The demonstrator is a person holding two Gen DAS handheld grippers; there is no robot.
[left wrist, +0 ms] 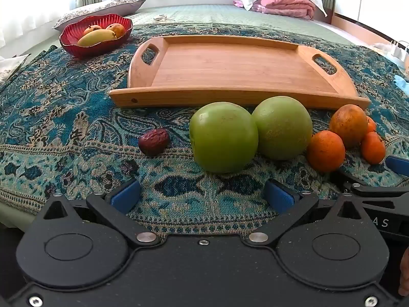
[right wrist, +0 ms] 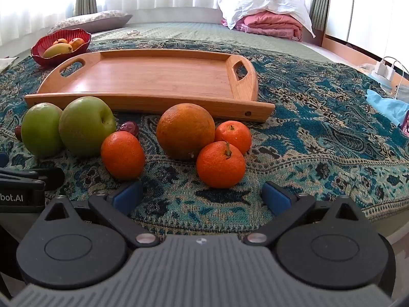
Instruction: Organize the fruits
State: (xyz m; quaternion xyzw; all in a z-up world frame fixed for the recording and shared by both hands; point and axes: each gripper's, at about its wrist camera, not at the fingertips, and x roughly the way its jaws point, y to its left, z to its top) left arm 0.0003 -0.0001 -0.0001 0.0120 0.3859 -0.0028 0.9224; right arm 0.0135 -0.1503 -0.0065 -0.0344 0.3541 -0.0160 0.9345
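Note:
Two green apples (left wrist: 223, 138) (left wrist: 281, 128) lie side by side on the patterned cloth in front of a bare wooden tray (left wrist: 230, 66). Left of them sits a dark red date (left wrist: 153, 142). To their right are a large orange (left wrist: 349, 125) and small tangerines (left wrist: 326, 151). My left gripper (left wrist: 203, 197) stands open just short of the nearer apple, with nothing between its fingers. In the right wrist view, my right gripper (right wrist: 202, 197) is open just short of a stemmed tangerine (right wrist: 221, 165), with the large orange (right wrist: 185, 130), another tangerine (right wrist: 122, 154), the apples (right wrist: 87, 125) and tray (right wrist: 153, 79) beyond.
A red bowl (left wrist: 74, 39) holding a mango and other fruit stands at the far left behind the tray. The cloth covers a bed with a pillow (left wrist: 102, 9) and folded pink bedding (left wrist: 286, 3) at the back. A charger and light blue cloth (right wrist: 388, 105) lie at the right.

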